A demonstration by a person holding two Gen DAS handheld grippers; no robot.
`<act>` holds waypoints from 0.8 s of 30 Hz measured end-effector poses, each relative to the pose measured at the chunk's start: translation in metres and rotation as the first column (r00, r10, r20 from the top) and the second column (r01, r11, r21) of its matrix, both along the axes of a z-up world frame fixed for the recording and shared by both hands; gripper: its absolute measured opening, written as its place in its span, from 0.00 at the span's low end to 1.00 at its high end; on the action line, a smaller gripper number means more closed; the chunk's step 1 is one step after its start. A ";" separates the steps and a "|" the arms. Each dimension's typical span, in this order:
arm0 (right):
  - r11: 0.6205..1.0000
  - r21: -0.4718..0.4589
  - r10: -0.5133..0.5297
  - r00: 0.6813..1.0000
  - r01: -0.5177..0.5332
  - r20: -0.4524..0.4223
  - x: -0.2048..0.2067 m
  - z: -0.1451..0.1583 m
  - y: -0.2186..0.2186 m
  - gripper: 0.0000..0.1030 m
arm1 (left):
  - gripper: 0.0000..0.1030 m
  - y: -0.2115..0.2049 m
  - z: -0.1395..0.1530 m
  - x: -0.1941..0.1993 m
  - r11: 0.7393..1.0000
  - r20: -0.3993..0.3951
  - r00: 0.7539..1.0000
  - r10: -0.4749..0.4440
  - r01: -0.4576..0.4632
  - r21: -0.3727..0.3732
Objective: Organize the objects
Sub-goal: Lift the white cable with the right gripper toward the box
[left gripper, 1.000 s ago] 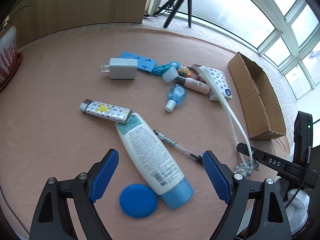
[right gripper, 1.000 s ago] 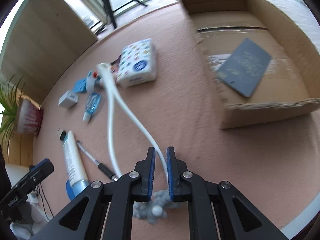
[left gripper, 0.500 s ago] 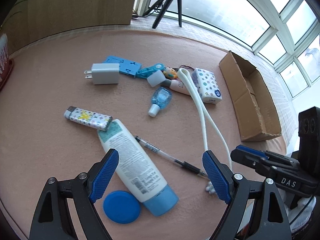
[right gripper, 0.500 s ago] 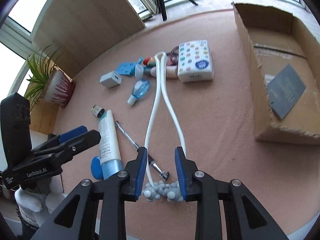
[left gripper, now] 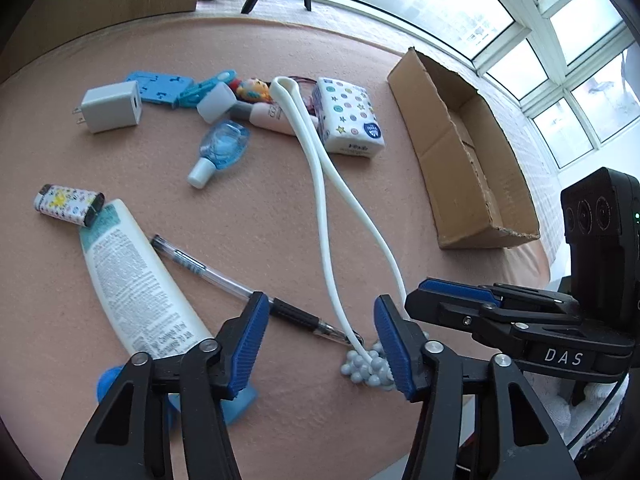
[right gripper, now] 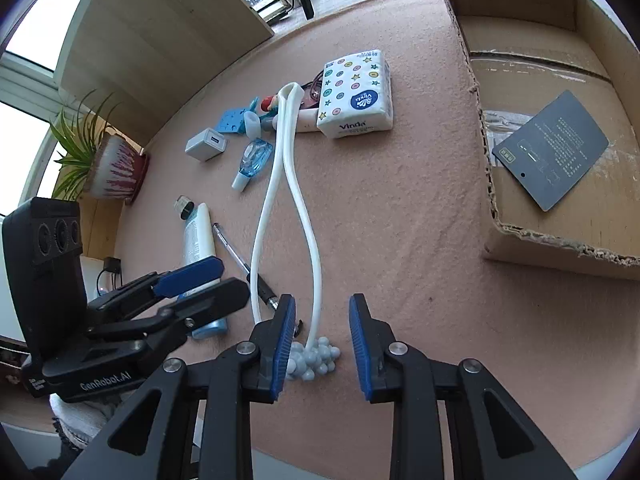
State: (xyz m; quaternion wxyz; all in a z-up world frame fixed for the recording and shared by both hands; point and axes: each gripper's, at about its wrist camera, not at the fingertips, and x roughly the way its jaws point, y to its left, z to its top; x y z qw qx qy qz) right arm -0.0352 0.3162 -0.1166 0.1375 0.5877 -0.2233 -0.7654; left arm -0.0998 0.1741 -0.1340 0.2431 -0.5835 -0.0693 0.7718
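A clear pen (left gripper: 208, 272) with a dark grip lies slanted on the pink tabletop. Its tip end sits between the jaws of my left gripper (left gripper: 320, 340), which are closing; the pads do not touch it. A white looped cord (left gripper: 320, 184) runs from the clutter to a cluster of pale beads (right gripper: 316, 358). The beads rest on the table between the jaws of my right gripper (right gripper: 322, 338), which is open and grips nothing. The two grippers are close together, with the left gripper (right gripper: 230, 278) just left of the right one.
A cardboard box (right gripper: 560, 248) at the right holds a dark card (right gripper: 550, 150). On the table lie a lotion tube (left gripper: 136, 280), patterned lighter (left gripper: 68, 204), white charger (left gripper: 110, 108), small blue bottle (left gripper: 222, 146) and tissue pack (left gripper: 350, 120). A potted plant (right gripper: 114, 170) stands far left.
My right gripper opened and let go of the cord, whose beads now lie on the table. My left gripper moved right from over the lotion tube to the pen tip, its jaws narrowing.
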 end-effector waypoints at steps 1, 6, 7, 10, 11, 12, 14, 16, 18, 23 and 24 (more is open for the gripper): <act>1.000 -0.002 -0.001 1.000 0.001 0.002 0.000 -0.001 0.001 0.24 | 0.49 0.000 -0.002 0.000 1.000 0.006 1.000 0.001 -0.001 0.003; 0.999 -0.033 0.015 1.000 -0.014 0.023 -0.002 -0.006 -0.001 0.19 | 0.38 0.002 -0.007 0.002 1.000 0.013 1.000 0.009 -0.009 0.011; 0.999 -0.033 0.021 0.999 -0.020 0.026 -0.003 -0.007 -0.002 0.19 | 0.37 0.003 -0.008 0.002 1.000 0.013 1.000 0.008 -0.008 0.008; 0.998 -0.053 0.035 0.999 -0.032 0.038 -0.004 -0.011 -0.004 0.18 | 0.33 0.006 -0.010 0.001 1.000 0.018 1.000 0.006 -0.006 0.008; 0.998 -0.059 0.037 0.998 -0.034 0.042 -0.005 -0.012 -0.005 0.18 | 0.32 0.007 -0.010 0.001 1.000 0.017 1.000 0.005 -0.005 0.007; 0.998 -0.060 0.039 0.998 -0.036 0.043 -0.005 -0.012 -0.005 0.18 | 0.32 0.009 -0.011 0.001 1.000 0.016 1.000 0.006 -0.006 0.006; 0.998 -0.051 0.046 0.998 -0.044 0.043 -0.006 -0.013 -0.009 0.17 | 0.30 0.010 -0.011 0.001 1.000 0.016 1.000 0.005 -0.005 0.009; 0.998 -0.042 0.054 0.998 -0.052 0.041 -0.006 -0.013 -0.011 0.14 | 0.25 0.013 -0.012 0.002 1.000 0.017 1.000 -0.003 0.003 0.010; 0.997 -0.033 0.068 0.997 -0.067 0.031 -0.005 -0.010 -0.014 0.11 | 0.25 0.016 -0.011 0.004 1.000 0.012 1.000 -0.012 0.012 0.012; 0.994 0.023 0.110 0.994 -0.110 -0.009 -0.002 0.002 -0.026 0.09 | 0.25 0.018 -0.006 0.006 1.000 -0.001 1.000 -0.017 0.017 0.020; 0.993 0.029 0.113 0.993 -0.112 -0.015 -0.001 0.004 -0.026 0.09 | 0.25 0.017 -0.004 0.006 1.000 -0.004 1.000 -0.015 0.015 0.019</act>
